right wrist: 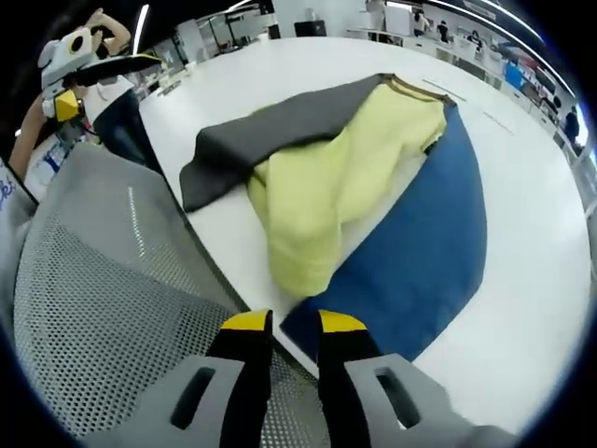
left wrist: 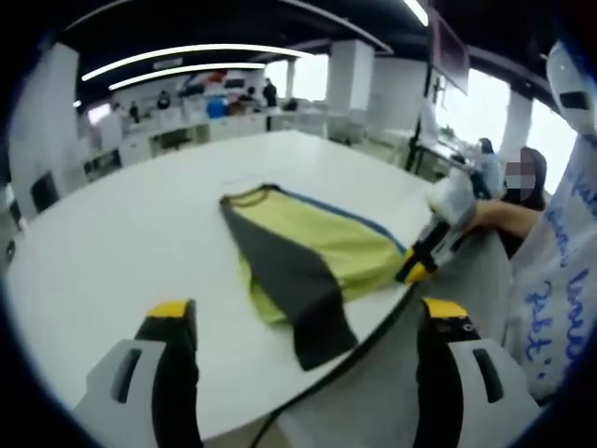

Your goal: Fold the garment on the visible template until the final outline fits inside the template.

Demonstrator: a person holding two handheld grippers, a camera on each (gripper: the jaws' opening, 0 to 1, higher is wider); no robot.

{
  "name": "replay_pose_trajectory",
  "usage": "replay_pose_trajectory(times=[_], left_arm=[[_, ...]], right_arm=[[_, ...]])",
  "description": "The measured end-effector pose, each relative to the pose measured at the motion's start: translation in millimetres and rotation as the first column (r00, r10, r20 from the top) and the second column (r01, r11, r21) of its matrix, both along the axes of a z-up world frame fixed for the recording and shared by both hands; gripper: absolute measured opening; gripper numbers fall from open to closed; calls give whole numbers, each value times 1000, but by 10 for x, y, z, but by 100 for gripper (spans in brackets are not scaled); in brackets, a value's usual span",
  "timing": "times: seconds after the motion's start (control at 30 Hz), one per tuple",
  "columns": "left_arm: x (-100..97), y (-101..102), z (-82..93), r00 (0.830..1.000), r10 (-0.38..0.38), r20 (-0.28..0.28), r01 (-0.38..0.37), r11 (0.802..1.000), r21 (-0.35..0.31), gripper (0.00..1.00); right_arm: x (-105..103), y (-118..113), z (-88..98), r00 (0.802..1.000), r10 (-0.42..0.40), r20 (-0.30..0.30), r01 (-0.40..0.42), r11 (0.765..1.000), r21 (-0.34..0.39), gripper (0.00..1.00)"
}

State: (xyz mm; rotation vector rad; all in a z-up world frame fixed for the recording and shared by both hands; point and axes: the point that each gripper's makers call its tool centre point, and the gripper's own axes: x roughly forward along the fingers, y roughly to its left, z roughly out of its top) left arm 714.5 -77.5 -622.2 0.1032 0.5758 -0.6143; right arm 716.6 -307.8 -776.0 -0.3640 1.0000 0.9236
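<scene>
The garment [left wrist: 317,245] lies on the white table [left wrist: 140,243], part folded: yellow cloth with a dark grey panel [right wrist: 270,126] thrown across it and a blue layer [right wrist: 420,243] beneath. My right gripper [right wrist: 294,322] is at the table's near edge, jaws close together on the blue layer's corner. In the left gripper view it comes in from the right [left wrist: 415,269], its yellow tips at the garment's edge. My left gripper [left wrist: 308,310] hangs short of the table with jaws wide apart and nothing between them. It also shows small in the right gripper view [right wrist: 63,98], held up in a hand.
A grey mesh chair back [right wrist: 103,299] stands against the table edge under my right gripper. A person's arm and a white printed sleeve [left wrist: 550,271] are at the right. Faint thin lines [right wrist: 466,103] mark the tabletop beyond the garment. Desks and people are far behind.
</scene>
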Motion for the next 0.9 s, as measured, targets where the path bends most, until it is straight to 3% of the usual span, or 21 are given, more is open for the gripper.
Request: replay_pose_trajectory(times=[0.13, 0.33, 0.47, 0.73, 0.9], left_arm=[[1, 8, 3, 1000, 5, 1, -5, 1000, -1, 94], [6, 8, 17, 1000, 6, 3, -6, 1000, -2, 93], [4, -7, 13, 1000, 0, -1, 0, 1000, 0, 92], [-6, -40, 29, 1000, -10, -4, 10, 1000, -5, 91], [-27, -30, 41, 1000, -7, -2, 7, 1000, -2, 90]], right_arm=[[-23, -19, -58, 1000, 28, 11, -28, 999, -43, 17], [-3, -20, -48, 1000, 5, 5, -5, 999, -33, 15], [15, -38, -61, 998, 37, 50, -33, 996, -84, 12], [38, -52, -66, 997, 50, 67, -44, 995, -93, 9], [83, -80, -71, 998, 13, 61, -8, 997, -81, 4]])
